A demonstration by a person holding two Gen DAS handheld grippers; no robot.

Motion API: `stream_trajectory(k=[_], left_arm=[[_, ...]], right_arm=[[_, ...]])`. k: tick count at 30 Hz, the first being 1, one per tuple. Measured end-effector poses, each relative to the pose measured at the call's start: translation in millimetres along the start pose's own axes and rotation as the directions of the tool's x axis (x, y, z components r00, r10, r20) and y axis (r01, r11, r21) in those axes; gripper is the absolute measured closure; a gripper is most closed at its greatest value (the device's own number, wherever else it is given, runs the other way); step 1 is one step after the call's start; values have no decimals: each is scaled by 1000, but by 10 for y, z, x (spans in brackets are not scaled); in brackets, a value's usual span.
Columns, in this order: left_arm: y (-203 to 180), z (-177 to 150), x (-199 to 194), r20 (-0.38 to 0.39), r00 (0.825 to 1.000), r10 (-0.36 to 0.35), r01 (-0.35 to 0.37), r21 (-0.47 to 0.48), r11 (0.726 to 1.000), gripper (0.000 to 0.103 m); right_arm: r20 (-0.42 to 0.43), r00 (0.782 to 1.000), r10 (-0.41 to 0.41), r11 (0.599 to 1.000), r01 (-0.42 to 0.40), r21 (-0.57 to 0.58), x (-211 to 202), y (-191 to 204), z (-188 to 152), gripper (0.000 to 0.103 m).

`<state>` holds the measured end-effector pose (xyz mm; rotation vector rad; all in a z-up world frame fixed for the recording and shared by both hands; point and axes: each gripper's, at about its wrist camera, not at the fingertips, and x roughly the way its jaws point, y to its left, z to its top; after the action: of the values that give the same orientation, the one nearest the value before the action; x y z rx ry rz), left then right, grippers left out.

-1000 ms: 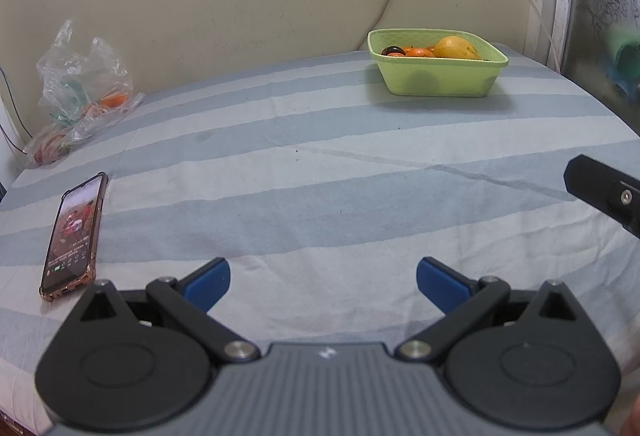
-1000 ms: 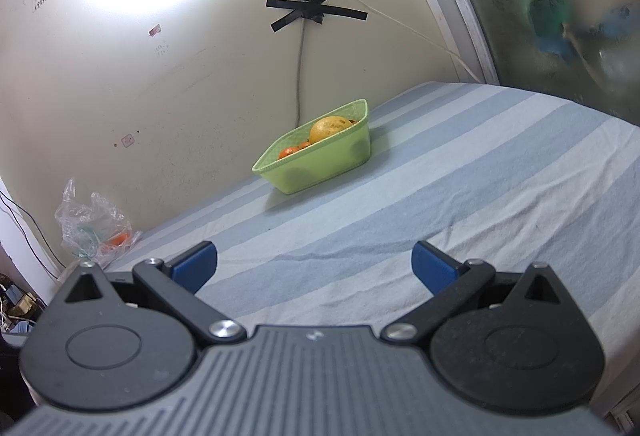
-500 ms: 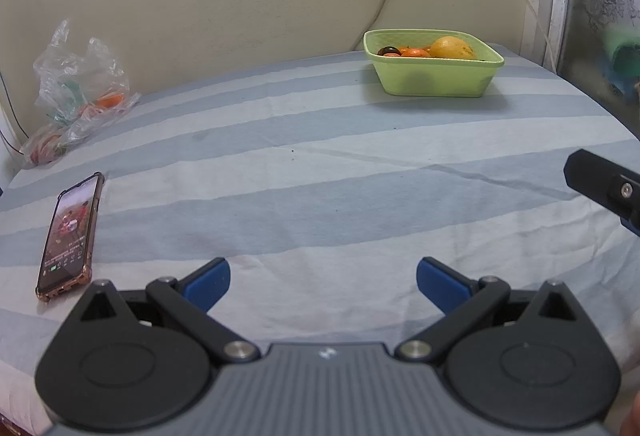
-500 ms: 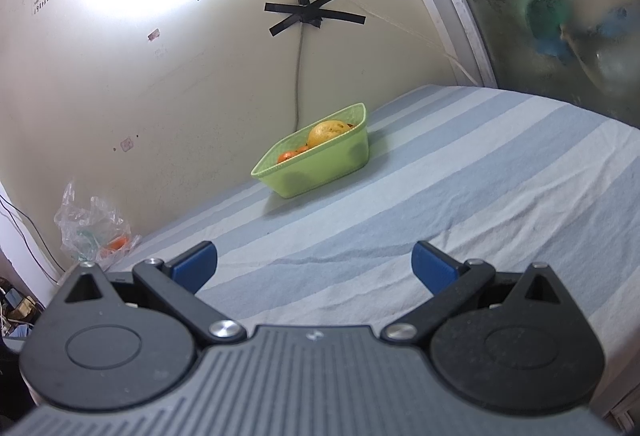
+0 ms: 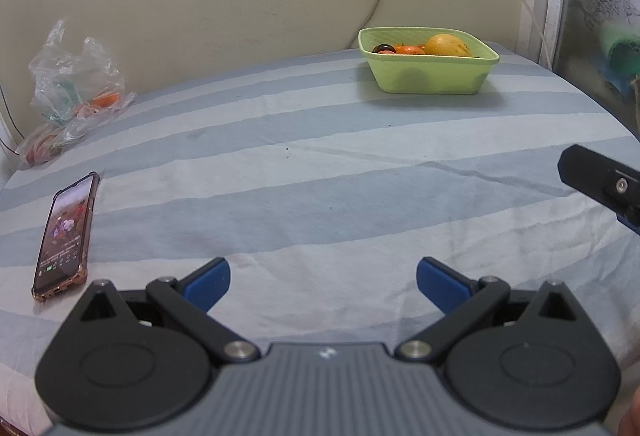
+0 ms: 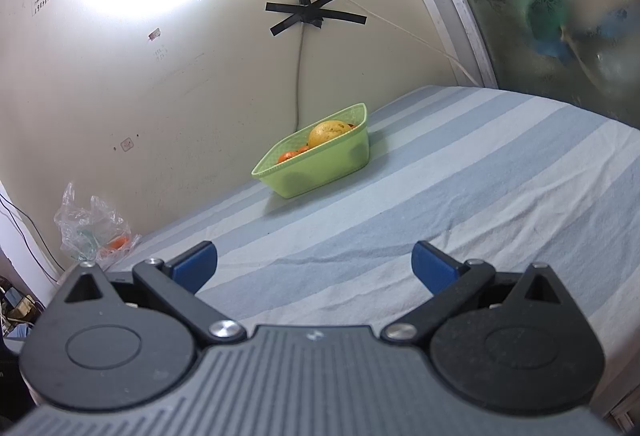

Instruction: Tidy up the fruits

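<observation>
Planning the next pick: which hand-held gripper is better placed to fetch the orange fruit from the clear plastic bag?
Left, probably. The clear plastic bag lies on the left hand-held gripper's side; the right hand-held gripper faces the green plastic basket. Both are open and empty.

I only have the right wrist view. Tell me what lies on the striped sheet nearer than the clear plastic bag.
Observer: A smartphone in a brownish case lies flat, screen lit, left of the left hand-held gripper.
Operator: Report that gripper's state.
Observer: Its jaws stand wide open with nothing between them.
Operator: Name whatever my view misses in the green plastic basket.
Observer: A dark round fruit sits at its left end, beside the small orange fruits.
</observation>
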<state>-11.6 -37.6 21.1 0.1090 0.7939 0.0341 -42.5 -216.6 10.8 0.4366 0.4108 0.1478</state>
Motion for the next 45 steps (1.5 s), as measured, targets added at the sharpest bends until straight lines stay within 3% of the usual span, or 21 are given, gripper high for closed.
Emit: stream_trajectory(k=[45], left_arm=[[26,-3,44,-13,999,-34,34,-9,999,0]], right_arm=[[4,1000,-3,1000,3,-7,7,35,18,0]])
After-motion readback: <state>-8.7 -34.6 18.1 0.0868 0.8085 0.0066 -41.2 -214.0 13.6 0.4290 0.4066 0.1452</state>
